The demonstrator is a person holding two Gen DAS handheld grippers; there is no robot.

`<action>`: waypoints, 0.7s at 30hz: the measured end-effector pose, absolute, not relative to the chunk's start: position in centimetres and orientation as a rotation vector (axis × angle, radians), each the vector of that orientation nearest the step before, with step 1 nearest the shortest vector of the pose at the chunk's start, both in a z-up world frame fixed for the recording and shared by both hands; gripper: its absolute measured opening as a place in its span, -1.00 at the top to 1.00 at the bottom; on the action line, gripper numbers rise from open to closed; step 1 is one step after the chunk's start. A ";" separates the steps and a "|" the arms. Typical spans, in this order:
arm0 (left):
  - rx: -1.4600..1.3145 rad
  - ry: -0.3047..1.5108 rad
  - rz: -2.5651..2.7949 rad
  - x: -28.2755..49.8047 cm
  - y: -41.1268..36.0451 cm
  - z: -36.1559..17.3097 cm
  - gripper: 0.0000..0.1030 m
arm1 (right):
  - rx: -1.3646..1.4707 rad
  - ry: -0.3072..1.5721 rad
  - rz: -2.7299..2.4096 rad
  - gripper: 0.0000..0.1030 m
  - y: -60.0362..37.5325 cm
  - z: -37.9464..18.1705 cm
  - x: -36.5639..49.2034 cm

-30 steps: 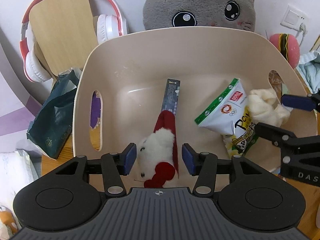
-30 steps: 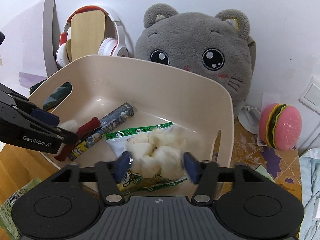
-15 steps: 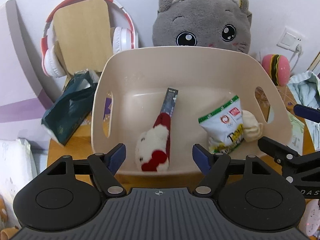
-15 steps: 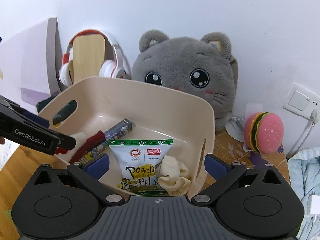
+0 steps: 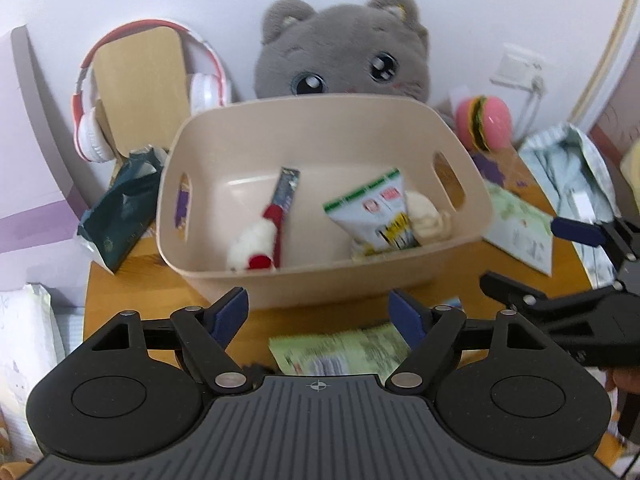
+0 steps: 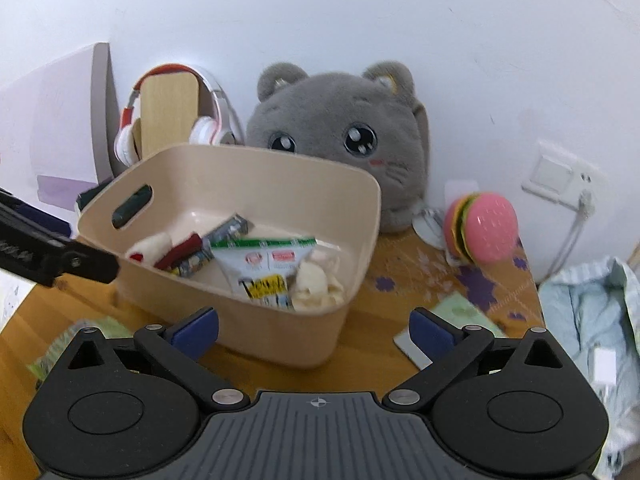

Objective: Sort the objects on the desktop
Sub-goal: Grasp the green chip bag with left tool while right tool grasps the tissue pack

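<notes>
A beige bin [image 5: 320, 280] [image 6: 256, 332] stands on the wooden desk. Inside lie a white and red plush toy [image 5: 254, 246] [image 6: 150, 246], a dark slim box [image 5: 286, 190] [image 6: 228, 230], a green-white snack bag [image 5: 376, 216] [image 6: 266, 264] and a cream cloth [image 5: 428, 218] [image 6: 314, 286]. My left gripper [image 5: 318, 314] is open and empty, in front of the bin and above a green packet [image 5: 340, 350]. My right gripper [image 6: 314, 330] is open and empty, at the bin's near right corner.
A grey cat plush [image 5: 344, 52] [image 6: 340, 136] sits behind the bin. Red-white headphones on a wooden stand [image 5: 140, 80] are back left. A dark green pouch [image 5: 120, 212] lies left of the bin. A burger toy [image 6: 480, 232], a green leaflet [image 5: 520, 228] and pale cloth [image 6: 592, 312] are to the right.
Both grippers let go of their things in the bin, opened wide and drew back toward me. The plush toy and the cream cloth now lie loose in the bin.
</notes>
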State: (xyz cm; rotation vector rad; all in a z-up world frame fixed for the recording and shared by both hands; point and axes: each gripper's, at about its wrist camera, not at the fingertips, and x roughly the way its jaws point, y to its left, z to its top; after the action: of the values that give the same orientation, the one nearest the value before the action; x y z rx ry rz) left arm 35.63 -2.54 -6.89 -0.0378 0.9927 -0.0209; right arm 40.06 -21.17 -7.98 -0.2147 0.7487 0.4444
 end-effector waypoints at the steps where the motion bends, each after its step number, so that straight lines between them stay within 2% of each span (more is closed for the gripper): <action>1: -0.034 1.001 -0.028 35.3 -2.8 -7.0 -0.53 | -0.208 0.759 0.440 -1.00 -21.5 -8.3 39.8; 21: -0.132 1.136 -0.028 33.8 -4.2 -10.2 -0.53 | -0.271 0.926 0.450 -1.00 -21.9 -14.5 37.3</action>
State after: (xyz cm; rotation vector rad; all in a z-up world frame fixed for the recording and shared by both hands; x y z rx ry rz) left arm 33.80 -4.17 -10.25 -0.1317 1.1356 -0.0282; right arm 37.31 -21.89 -14.50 -0.2710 0.9264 0.4502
